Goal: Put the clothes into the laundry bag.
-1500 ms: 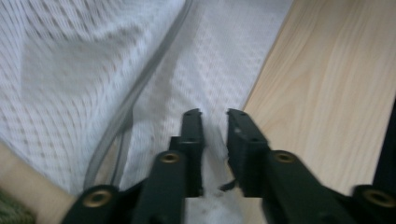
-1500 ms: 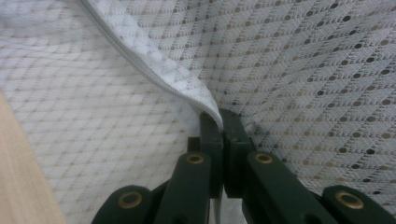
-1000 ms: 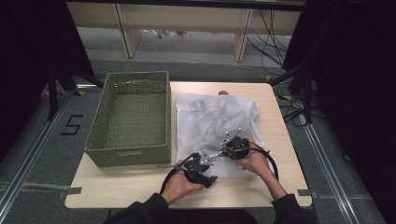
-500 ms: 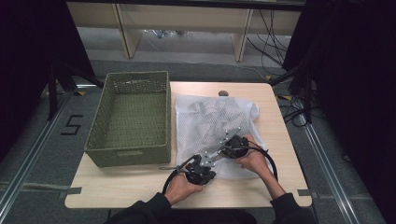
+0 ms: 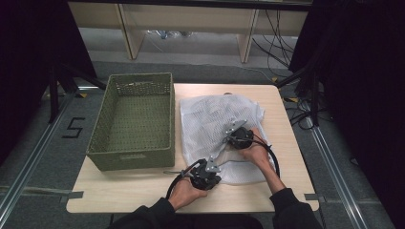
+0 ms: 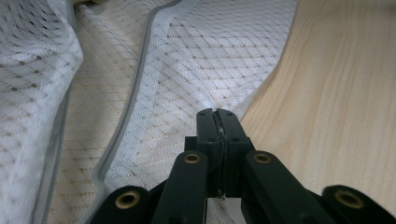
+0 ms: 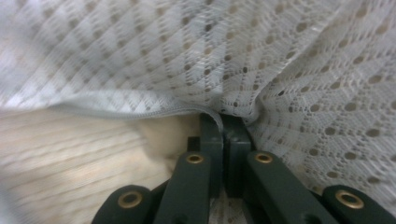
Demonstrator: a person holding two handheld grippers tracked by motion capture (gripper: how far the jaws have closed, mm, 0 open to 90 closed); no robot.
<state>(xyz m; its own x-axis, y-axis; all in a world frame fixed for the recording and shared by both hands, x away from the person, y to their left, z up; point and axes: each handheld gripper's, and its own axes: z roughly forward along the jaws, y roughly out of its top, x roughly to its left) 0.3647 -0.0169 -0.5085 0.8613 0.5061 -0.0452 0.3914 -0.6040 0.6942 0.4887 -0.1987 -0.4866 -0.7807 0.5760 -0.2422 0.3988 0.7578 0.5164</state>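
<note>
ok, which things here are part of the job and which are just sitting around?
In the job:
- white mesh laundry bag
- left hand-held gripper, shut on the bag's edge
- right hand-held gripper, shut on the bag's grey-trimmed edge

Lying about:
- green woven basket
- table

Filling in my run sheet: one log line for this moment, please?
left gripper: shut on mesh bag | right gripper: shut on mesh bag | basket: empty

green basket (image 5: 131, 121) (woven, empty), wooden table (image 5: 124, 188)
</note>
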